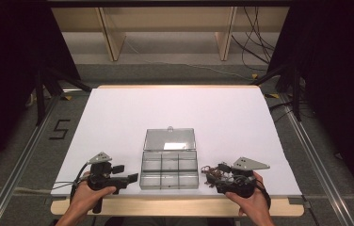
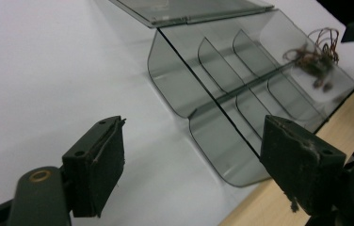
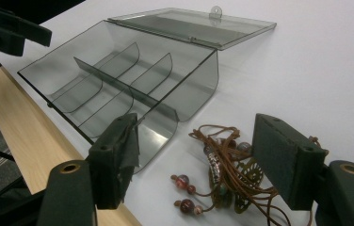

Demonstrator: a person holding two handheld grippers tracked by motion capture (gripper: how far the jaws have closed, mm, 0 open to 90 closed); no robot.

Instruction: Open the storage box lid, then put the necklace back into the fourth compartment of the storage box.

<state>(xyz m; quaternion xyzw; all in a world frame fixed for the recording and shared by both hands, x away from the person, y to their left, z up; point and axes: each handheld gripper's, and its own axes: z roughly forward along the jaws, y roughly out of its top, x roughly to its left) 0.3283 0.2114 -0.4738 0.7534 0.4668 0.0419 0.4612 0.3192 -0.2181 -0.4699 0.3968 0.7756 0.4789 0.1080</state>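
Note:
A clear grey plastic box (image 1: 169,169) with several compartments stands near the table's front edge, its lid (image 1: 170,140) laid open behind it. To its left, my left gripper (image 1: 125,173) is open with nothing between its jaws and points at the box (image 2: 175,80). A tangle of brown cord with beads (image 1: 210,172) lies on the white surface just right of the box. My right gripper (image 1: 217,175) is open around that beaded cord (image 3: 227,174), its pads apart from it. The box compartments (image 3: 118,80) look empty.
The white table cover (image 1: 175,108) stretches back behind the box. A bare wooden strip (image 1: 165,205) runs along the front edge. Wooden shelving (image 1: 165,28) and loose cables (image 1: 255,42) stand beyond the table's far end, with metal rails (image 1: 20,165) at both sides.

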